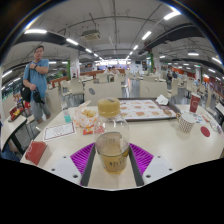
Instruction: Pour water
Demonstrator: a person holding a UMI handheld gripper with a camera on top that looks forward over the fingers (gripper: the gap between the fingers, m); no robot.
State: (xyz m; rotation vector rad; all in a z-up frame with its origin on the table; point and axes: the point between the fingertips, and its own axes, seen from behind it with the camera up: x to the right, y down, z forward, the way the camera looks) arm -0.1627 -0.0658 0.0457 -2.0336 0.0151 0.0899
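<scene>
Between our gripper's [112,157] closed pads, we clamp a lidded jar [111,140] upright above the table [170,150], ready to pour.

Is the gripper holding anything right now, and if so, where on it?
Yes. The gripper is shut on a clear glass jar with a yellow lid and amber liquid inside, its fingers pressing the lower body on either side.

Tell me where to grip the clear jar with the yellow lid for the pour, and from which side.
Grip the jar around its straight body, below the yellow lid, coming in level from the near side. It stands upright on the white table, already between the gripper fingers, so closing on its round sides seems best.
</scene>
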